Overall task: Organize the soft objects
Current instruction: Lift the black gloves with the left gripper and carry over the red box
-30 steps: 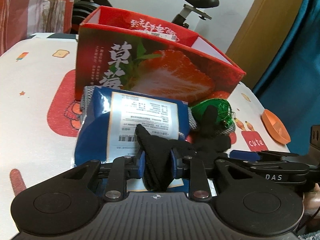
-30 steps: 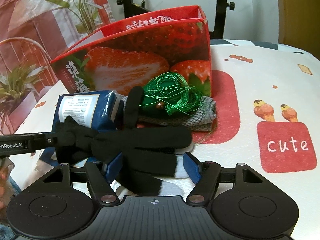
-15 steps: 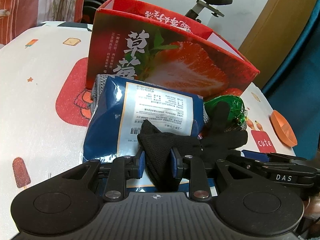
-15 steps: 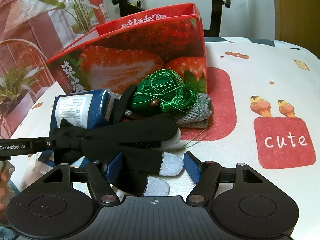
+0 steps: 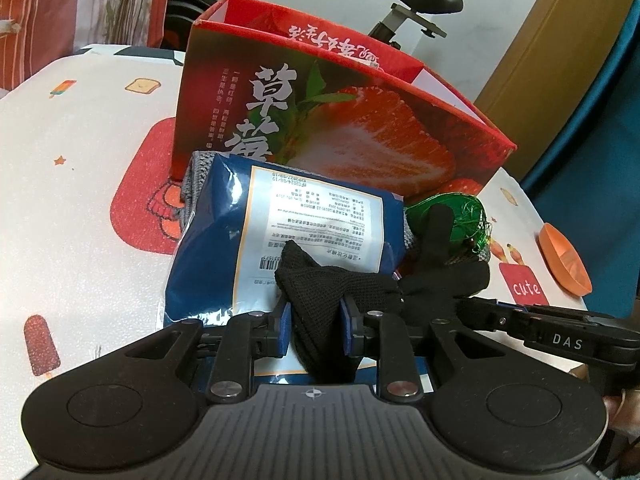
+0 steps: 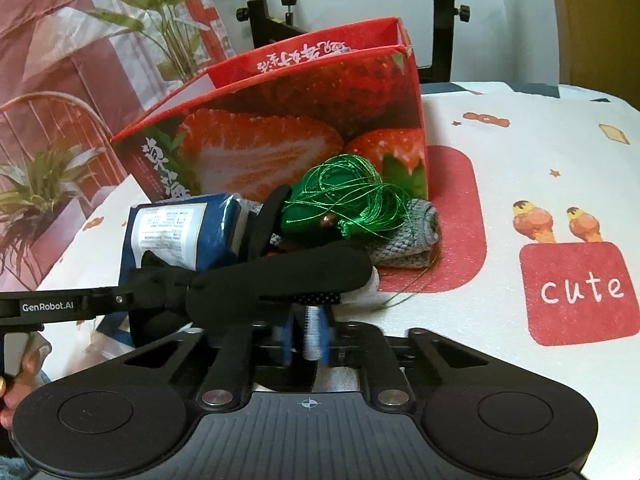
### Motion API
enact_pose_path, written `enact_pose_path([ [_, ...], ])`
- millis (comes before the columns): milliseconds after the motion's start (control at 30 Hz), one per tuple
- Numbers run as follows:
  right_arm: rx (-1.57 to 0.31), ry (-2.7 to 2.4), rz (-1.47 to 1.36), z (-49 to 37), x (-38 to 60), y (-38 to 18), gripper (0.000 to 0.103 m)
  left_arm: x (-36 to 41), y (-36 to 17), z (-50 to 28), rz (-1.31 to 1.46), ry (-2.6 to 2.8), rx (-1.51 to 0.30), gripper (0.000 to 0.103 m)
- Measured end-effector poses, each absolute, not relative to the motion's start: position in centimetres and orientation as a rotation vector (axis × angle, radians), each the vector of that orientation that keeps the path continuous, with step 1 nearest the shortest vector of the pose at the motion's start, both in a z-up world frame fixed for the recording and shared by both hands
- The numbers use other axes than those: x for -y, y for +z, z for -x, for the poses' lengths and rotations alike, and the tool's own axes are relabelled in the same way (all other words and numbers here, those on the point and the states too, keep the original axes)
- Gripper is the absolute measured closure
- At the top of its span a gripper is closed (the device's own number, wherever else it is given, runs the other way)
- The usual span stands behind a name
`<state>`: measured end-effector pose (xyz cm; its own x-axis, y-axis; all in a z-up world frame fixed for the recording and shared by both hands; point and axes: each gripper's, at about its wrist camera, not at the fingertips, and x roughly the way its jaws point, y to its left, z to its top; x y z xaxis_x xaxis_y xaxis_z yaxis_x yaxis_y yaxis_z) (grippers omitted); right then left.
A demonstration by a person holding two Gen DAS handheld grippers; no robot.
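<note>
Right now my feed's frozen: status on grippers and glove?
Left gripper shut on black glove cuff. Right gripper shut on its fingertip. Blue packet, green thread lie before strawberry box.

I see a matt black knit glove (image 5: 320, 300), a glossy blue plastic packet (image 5: 224, 248), shiny green thread (image 6: 352, 196), and a glossy cardboard box (image 5: 320, 132).

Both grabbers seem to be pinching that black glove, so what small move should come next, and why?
Probably lift the black glove together toward the open strawberry box. The left gripper pinches its cuff, the right gripper its fingertip end, and the box stands just behind the pile.
</note>
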<state>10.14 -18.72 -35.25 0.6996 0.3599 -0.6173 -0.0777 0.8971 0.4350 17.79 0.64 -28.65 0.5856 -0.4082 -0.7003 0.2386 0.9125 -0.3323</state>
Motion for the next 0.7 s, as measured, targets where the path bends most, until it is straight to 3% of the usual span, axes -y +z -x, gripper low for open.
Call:
enact_pose_path([
  [167,-0.727,0.265,-0.412,-9.8,18.9,-34.9,0.096,-0.5,-28.2,-17.6,0.202,-0.381,-0.854,0.084],
  [700,-0.496,0.312,-0.506,-9.2,20.8,-29.7,0.097,0.2,-21.1,-15.8,0.113,-0.428,-0.577,0.086],
])
